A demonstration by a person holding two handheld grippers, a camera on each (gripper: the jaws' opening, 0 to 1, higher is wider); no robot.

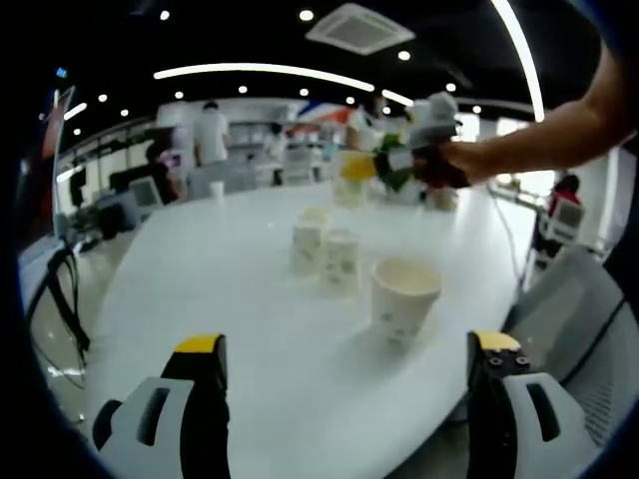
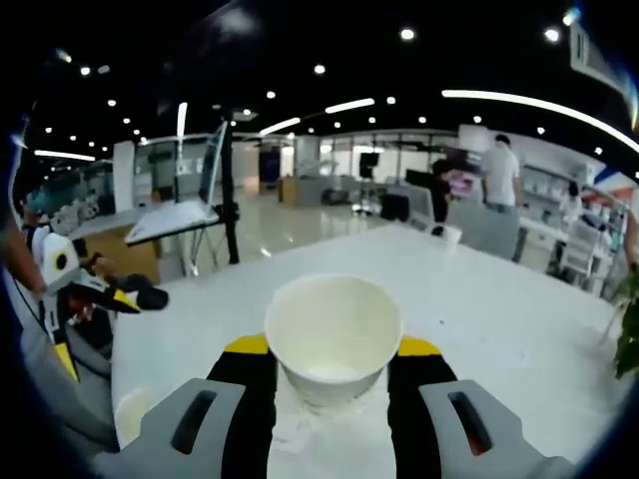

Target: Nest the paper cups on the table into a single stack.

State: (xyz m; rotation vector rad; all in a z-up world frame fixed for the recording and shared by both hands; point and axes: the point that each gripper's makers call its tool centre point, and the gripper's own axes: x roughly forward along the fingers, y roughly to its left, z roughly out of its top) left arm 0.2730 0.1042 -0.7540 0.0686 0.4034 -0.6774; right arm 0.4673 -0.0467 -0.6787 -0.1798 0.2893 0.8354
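Observation:
Several white paper cups stand on the white table (image 1: 200, 289): a wide one (image 1: 404, 299) nearest, two side by side (image 1: 307, 244) (image 1: 341, 261), and one more behind them (image 1: 316, 214). My left gripper (image 1: 347, 344) is open low over the table's near edge, its jaws wide apart and nothing between them. The wide cup stands ahead of its right jaw. My right gripper (image 2: 333, 345) is shut on a white paper cup (image 2: 332, 329), held upright above the table (image 2: 499, 309). That gripper (image 1: 384, 165) hangs in a hand over the table's far side. The left gripper (image 2: 90, 289) appears at the left.
A small cup (image 1: 217, 188) stands alone at the table's far end, and another cup (image 2: 130, 414) is low at the left. Grey chairs (image 1: 574, 299) line the table's right side. A tilted board on a stand (image 2: 215, 200) is beyond the table. A green plant (image 2: 629, 339) is at the right edge.

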